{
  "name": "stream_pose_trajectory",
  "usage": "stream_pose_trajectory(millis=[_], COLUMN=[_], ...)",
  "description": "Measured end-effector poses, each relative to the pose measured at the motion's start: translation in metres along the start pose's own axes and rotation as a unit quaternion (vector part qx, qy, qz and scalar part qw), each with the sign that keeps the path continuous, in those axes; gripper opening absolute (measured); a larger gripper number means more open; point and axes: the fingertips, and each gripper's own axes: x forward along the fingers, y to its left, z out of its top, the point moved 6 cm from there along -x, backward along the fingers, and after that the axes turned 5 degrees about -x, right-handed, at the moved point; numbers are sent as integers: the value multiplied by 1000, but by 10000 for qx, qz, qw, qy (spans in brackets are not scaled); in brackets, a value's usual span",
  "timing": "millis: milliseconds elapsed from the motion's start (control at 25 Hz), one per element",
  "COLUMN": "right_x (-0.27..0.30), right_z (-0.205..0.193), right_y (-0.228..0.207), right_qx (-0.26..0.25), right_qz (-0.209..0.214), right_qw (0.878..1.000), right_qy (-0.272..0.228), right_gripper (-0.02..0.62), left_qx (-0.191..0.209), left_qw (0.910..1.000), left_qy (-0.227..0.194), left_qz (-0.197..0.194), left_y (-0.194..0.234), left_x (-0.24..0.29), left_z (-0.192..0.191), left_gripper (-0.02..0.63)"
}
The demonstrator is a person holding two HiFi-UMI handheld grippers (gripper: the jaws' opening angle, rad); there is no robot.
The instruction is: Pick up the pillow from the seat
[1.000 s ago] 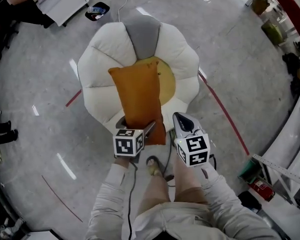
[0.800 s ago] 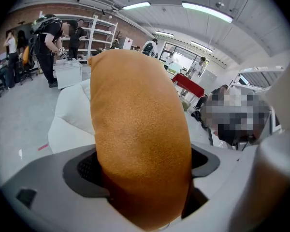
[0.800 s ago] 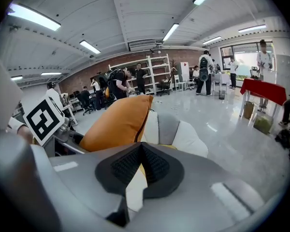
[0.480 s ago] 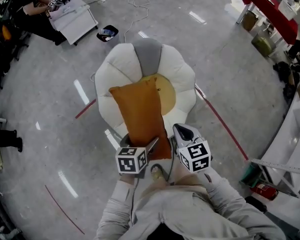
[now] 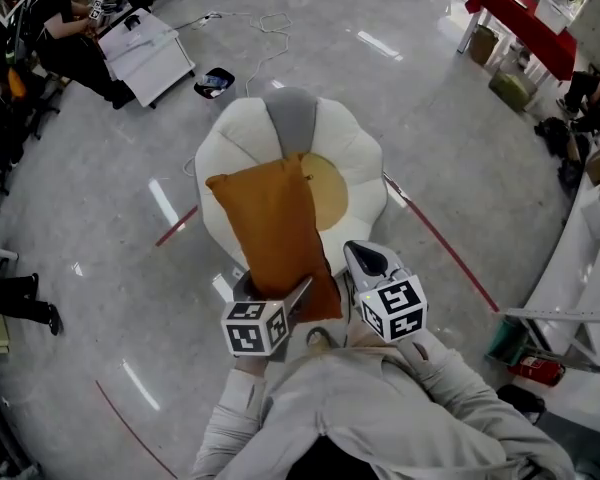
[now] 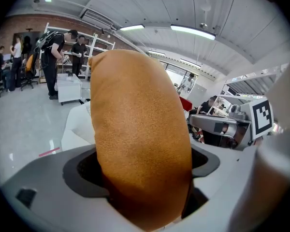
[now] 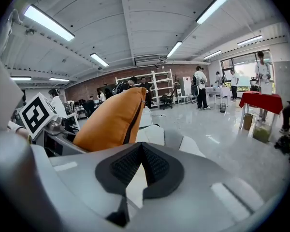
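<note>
- One orange pillow (image 5: 273, 230), plump with a fine-grained fabric cover, is clenched at its near end by the left gripper (image 5: 276, 290).
- Its long axis runs from those jaws toward the far side, over the seat (image 5: 230, 143). Whether its far end touches the seat cannot be determined.
- The seat is a soft flower-shaped cushion with white petals, one grey petal and a yellow centre.
- The right gripper (image 5: 364, 258), with ribbed black pads, is closed on nothing just right of the pillow's near end.
</note>
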Motion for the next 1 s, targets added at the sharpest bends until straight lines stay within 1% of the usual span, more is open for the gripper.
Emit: stream_pose_trajectory(millis=[200,360,600,1000], right_x=[-17,-27,-28,-26], right_z=[-6,-9,4,9], right_y=[17,24,25,28], right_qx=[-136,-148,-179,-268], right_qz=[53,83,87,142], right_qw=[9999,9998,9996,9992], right_qy=[-42,-82,-199,-262], right_gripper=[-2,-2,-2,-2], left_qx=[-55,-63,-20,-35], left_qw=[9999,9997,9996,9990], left_qy=[-151,-222,-294,-444], left_qz=[10,-1,-22,9], left_y=[-3,-7,-12,-9], left_x=[-20,-29,-34,-36], left_z=[-10,-18,-11,-7], left_gripper=[495,495,495,495])
